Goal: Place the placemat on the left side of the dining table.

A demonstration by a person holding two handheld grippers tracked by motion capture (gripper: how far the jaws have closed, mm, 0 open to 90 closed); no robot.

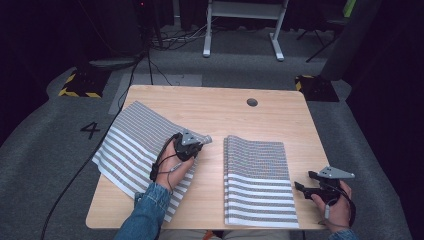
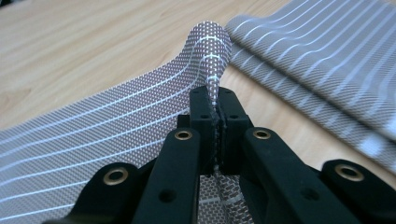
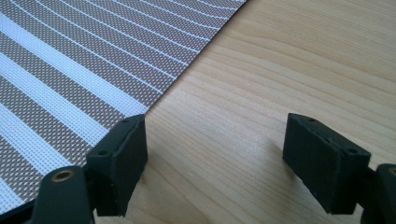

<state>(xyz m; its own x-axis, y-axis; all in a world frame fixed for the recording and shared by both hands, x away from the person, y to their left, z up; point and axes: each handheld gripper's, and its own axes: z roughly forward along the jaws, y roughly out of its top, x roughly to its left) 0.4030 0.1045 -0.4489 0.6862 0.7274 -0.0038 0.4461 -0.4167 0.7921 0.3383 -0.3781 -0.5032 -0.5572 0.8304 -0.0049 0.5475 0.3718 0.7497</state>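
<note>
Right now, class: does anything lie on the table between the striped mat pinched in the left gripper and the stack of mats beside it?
Nothing visible does. The left gripper is shut on the striped mat's corner, and bare table separates it from the stack of mats.

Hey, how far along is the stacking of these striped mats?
Done: a neat pile of mats already lies on the table in front of the person. In hand: the left gripper has pinched the near corner of the spread mat and lifted it off the wood. Left: that mat probably still has to go onto the pile. The right gripper waits open beside the pile, holding nothing.
</note>
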